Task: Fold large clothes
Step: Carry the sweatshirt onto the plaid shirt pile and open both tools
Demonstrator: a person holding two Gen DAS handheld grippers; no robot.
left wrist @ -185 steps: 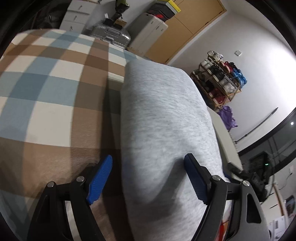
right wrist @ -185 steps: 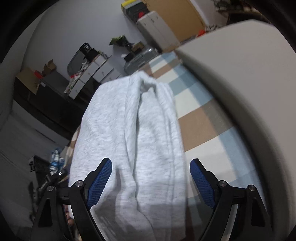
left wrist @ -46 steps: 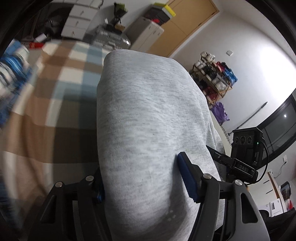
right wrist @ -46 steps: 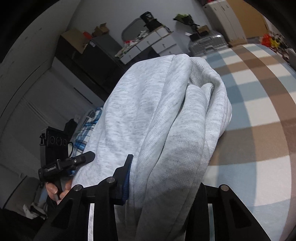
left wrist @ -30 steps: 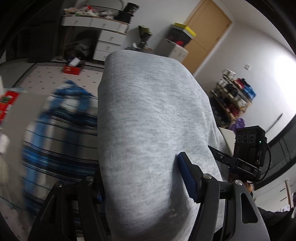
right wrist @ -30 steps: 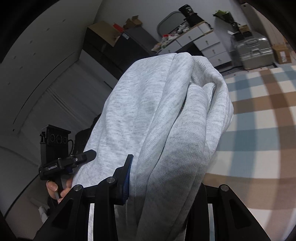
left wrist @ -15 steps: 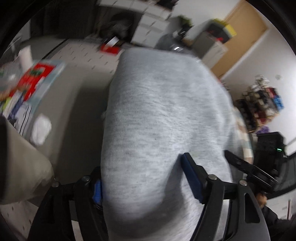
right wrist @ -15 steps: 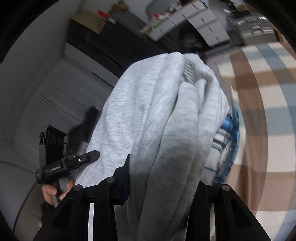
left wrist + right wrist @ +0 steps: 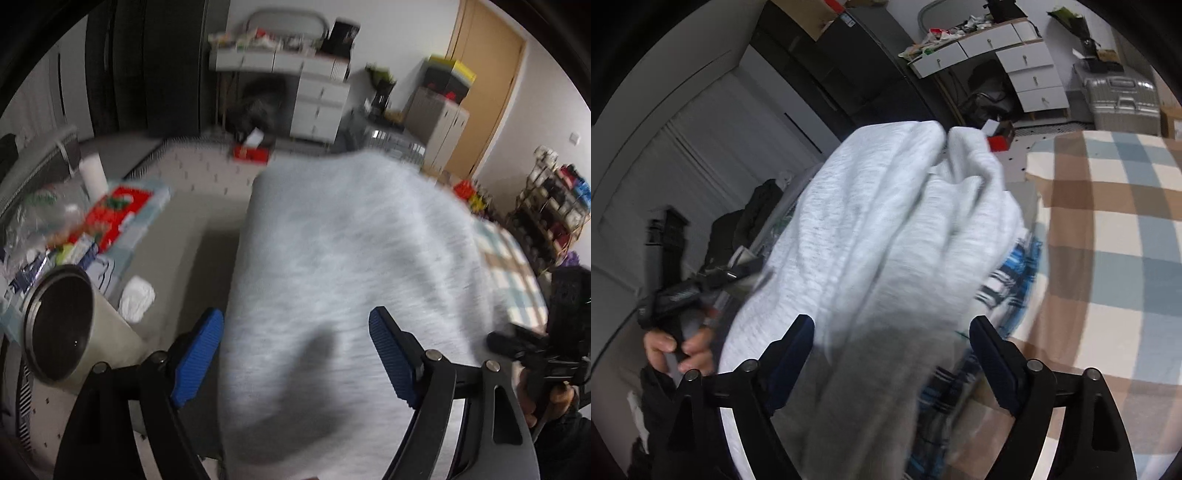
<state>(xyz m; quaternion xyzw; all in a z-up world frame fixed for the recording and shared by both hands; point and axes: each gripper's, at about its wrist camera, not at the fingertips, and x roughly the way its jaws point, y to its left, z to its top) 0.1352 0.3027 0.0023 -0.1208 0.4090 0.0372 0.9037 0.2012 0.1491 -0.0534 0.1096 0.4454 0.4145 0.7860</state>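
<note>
Looking down both wrist cams, I'm seeing the folded grey sweatshirt [image 9: 351,280] sitting right in front of both grippers, bundled up and stretching away from the fingers. The left gripper [image 9: 295,354] is standing spread, its jaws having just been opening, and the sweatshirt is lying between the blue pads [image 9: 197,349] with the right-hand pad over the cloth; the picture is blurry, so I'm not calling any contact there. The right gripper [image 9: 892,358] is also gaping wide, jaws having just been opening, with the thick rolled end of the sweatshirt [image 9: 886,240] between its fingers and clear daylight showing beside the right finger. Under the far side of the bundle a blue plaid garment [image 9: 1008,280] is peeking out, lying against the edge of the checked blanket [image 9: 1115,236]. Off to the left of the sweatshirt I'm looking at a grey surface [image 9: 184,236] crowded with a metal cup [image 9: 62,325], a crumpled tissue [image 9: 136,299] and some red packaging [image 9: 118,206], so room is tighter there than over the blanket.
</note>
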